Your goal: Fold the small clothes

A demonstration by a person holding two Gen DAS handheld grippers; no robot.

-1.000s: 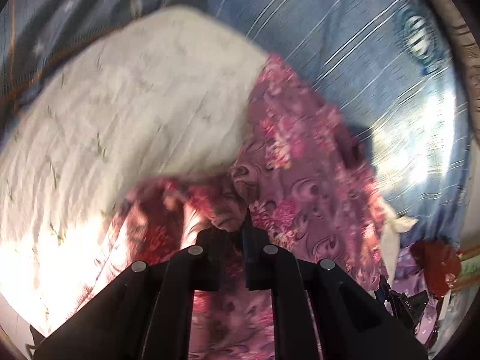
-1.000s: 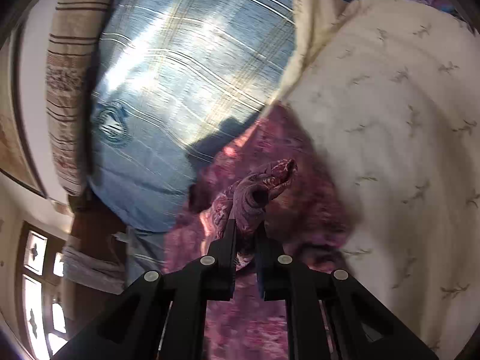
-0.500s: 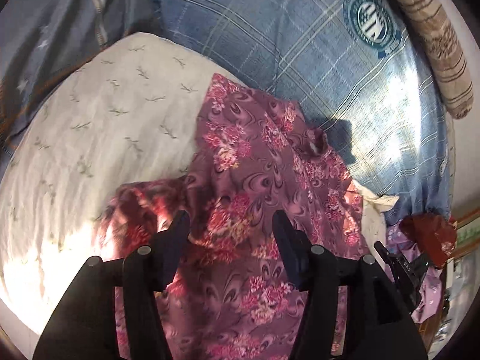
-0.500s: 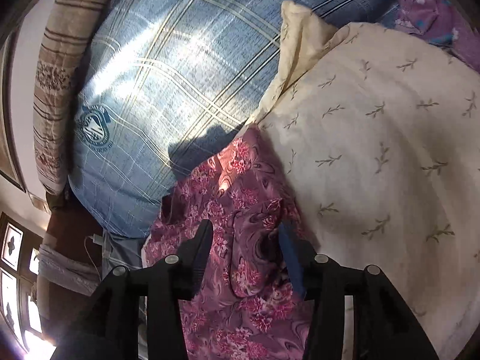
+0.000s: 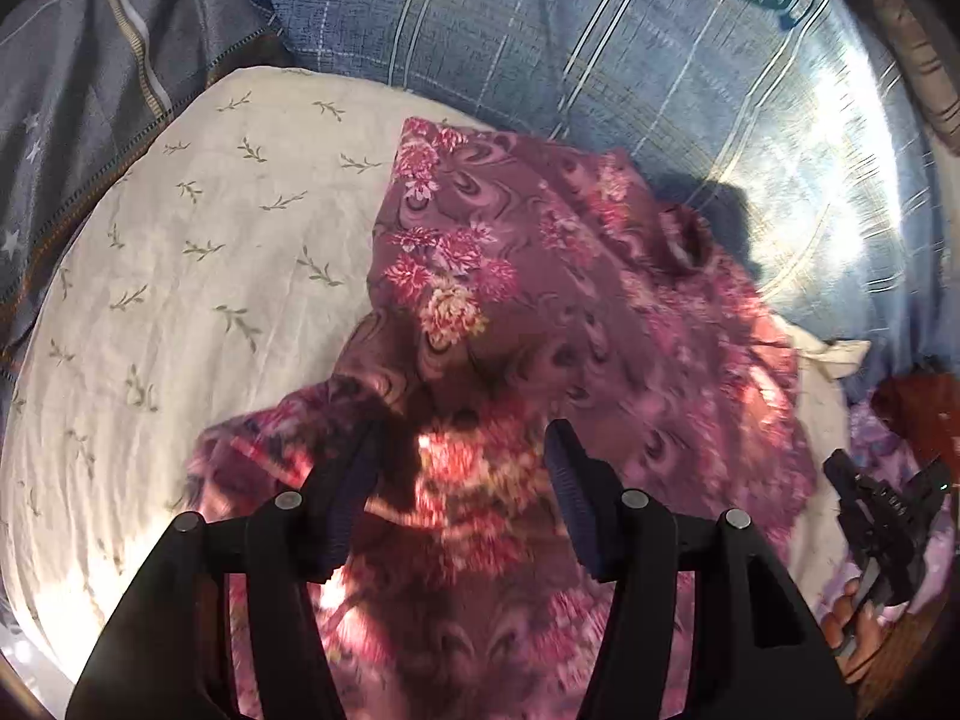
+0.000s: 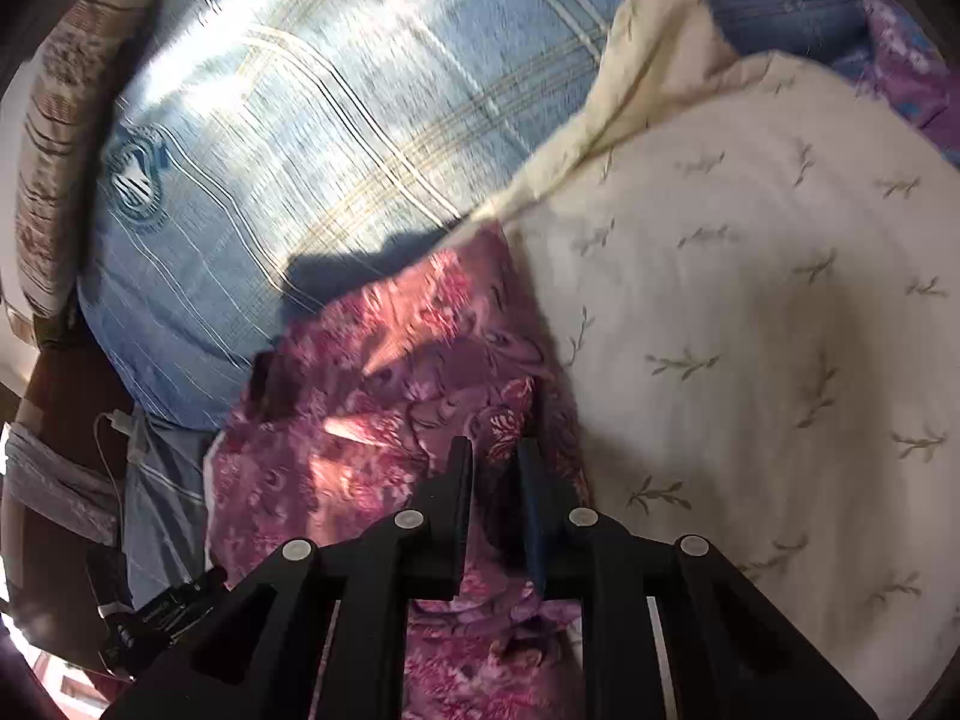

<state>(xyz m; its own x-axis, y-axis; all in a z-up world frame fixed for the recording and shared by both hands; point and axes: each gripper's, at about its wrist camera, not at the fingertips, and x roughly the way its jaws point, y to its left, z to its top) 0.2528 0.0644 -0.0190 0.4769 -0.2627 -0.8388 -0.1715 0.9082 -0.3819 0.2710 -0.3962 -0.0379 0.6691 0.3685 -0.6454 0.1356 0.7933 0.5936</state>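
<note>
A blue plaid cover (image 5: pixel 630 48) with a round crest (image 6: pixel 135 177) fills the far side of the bed in both views. On it, nearer, lies a cream pillow (image 5: pixel 198 276) printed with small green sprigs. A grey starred cloth (image 5: pixel 72 108) sits at the far left in the left wrist view, and a striped brown bolster (image 6: pixel 51 138) runs along the left edge in the right wrist view. A purple flowered cloth (image 6: pixel 912 72) shows at the far right there, and a white cable (image 6: pixel 117 450) hangs at the left below the cover.

The garment (image 5: pixel 540 312), a maroon piece with pink flowers, lies partly on the pillow and partly against the plaid cover, rumpled, with sun patches across its near part. Nothing lies over it.

The left gripper (image 5: pixel 462 468) hangs over the garment's near part with its jaws well apart; the cloth lies under the gap and neither pad presses it.

The right gripper (image 6: pixel 495 456) has just been closing; its jaws stand close together with a narrow gap, a fold of the garment lying in it. Whether the pads pinch that fold I cannot tell, as the gap is dark. In the left wrist view the right gripper (image 5: pixel 882 516) shows at the near right edge, held by a hand (image 5: pixel 852 624).
</note>
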